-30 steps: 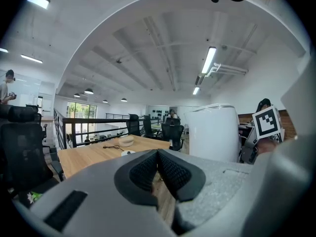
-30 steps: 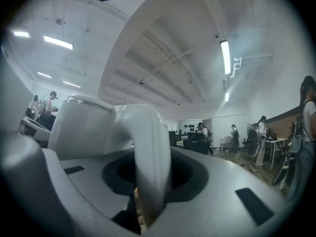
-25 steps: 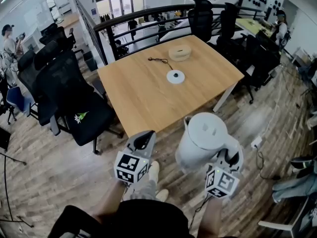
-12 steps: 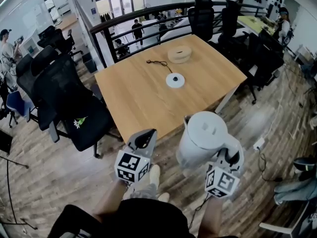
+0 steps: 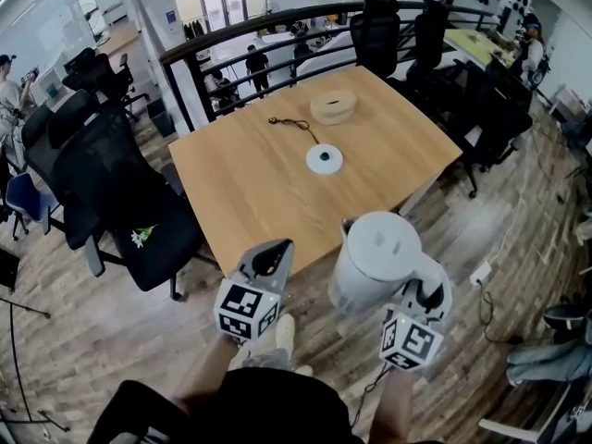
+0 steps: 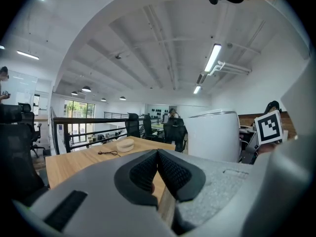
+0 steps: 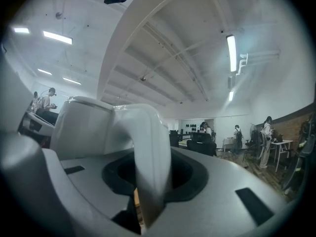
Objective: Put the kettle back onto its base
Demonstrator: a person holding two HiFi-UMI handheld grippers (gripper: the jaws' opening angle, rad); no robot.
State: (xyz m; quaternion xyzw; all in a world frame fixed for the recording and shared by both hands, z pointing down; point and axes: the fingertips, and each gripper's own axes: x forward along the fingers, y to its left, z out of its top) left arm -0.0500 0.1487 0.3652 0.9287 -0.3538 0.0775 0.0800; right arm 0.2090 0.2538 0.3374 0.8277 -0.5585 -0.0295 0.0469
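A white electric kettle point(image 5: 377, 260) hangs in the air just off the near edge of the wooden table point(image 5: 259, 192), with my right gripper point(image 5: 427, 296) shut on its handle point(image 7: 148, 157). The round white base point(image 5: 324, 159) lies on the table further in, with a dark cord point(image 5: 289, 123) trailing behind it. To the left of the kettle my left gripper point(image 5: 269, 262) is held level, its jaws shut with nothing between them. In the left gripper view the kettle point(image 6: 215, 135) stands at the right and the table point(image 6: 89, 157) ahead.
A round wooden box point(image 5: 333, 106) sits at the table's far side. Black office chairs point(image 5: 111, 183) stand left of the table and more point(image 5: 407, 35) behind it. A black railing point(image 5: 259, 35) runs beyond. A power strip point(image 5: 479, 273) with cable lies on the floor at right.
Both grippers and the kettle have come closer to the table; the table and base now lie lower in the head view. Neither grip has changed.
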